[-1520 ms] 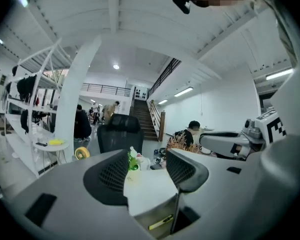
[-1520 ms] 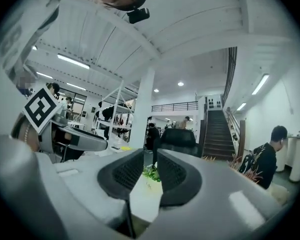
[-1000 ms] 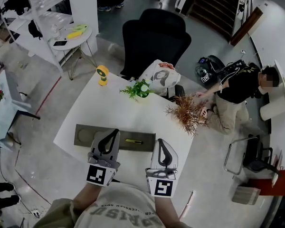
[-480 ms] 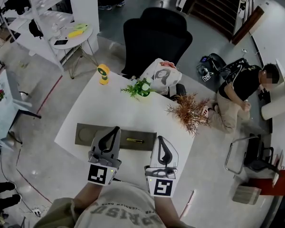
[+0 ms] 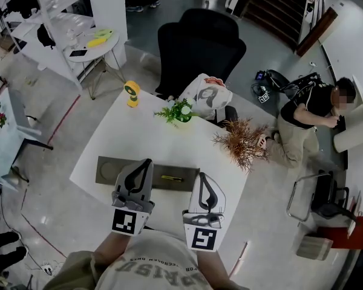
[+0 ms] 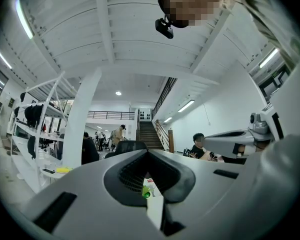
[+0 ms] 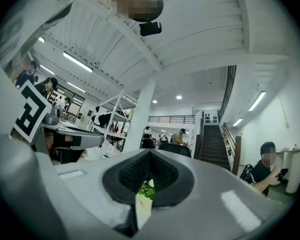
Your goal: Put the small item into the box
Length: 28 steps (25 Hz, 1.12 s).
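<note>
White bench (image 5: pixel 146 139), long grey box (image 5: pixel 111 171) near its front edge, small yellow item (image 5: pixel 170 179) lying on the box's right half, left gripper (image 5: pixel 146 164) and right gripper (image 5: pixel 203 179) over the box's near side, flanking the item, fingers of both pressed together, pinching nothing

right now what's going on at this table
A person holds a gripper in each hand over the near edge of a white table. Both the left gripper and the right gripper are shut and empty. Between them, a small yellow item lies untouched on a flat dark tray.
</note>
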Each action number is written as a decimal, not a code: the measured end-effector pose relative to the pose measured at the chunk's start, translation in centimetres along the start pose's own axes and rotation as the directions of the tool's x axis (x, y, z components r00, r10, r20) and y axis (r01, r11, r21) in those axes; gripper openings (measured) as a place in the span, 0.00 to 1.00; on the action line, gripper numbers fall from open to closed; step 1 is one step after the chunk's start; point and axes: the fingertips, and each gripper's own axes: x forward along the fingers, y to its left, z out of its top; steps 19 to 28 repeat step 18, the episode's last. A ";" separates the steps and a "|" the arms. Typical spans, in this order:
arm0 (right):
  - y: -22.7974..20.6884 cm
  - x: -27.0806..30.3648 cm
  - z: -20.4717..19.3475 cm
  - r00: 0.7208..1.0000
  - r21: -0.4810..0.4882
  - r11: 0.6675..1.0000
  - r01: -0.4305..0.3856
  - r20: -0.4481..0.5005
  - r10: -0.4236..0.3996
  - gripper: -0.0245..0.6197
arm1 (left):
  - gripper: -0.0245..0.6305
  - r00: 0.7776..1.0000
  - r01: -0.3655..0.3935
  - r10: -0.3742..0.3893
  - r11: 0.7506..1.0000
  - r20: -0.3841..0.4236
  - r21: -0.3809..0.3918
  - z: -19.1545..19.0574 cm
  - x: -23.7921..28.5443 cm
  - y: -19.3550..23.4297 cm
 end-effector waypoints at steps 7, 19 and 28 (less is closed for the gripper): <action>-0.5 0.1 0.2 1.000 -0.008 1.000 0.005 0.002 -0.005 0.04 | 0.05 1.000 0.000 0.000 1.000 0.003 0.005 0.0 -0.1 -0.3; -0.9 0.1 0.2 1.000 -0.015 1.000 0.000 0.005 0.000 0.04 | 0.05 1.000 -0.016 0.016 1.000 0.001 0.003 -0.1 -0.2 -0.3; -0.9 0.1 0.2 1.000 -0.015 1.000 0.000 0.005 0.000 0.04 | 0.05 1.000 -0.016 0.016 1.000 0.001 0.003 -0.1 -0.2 -0.3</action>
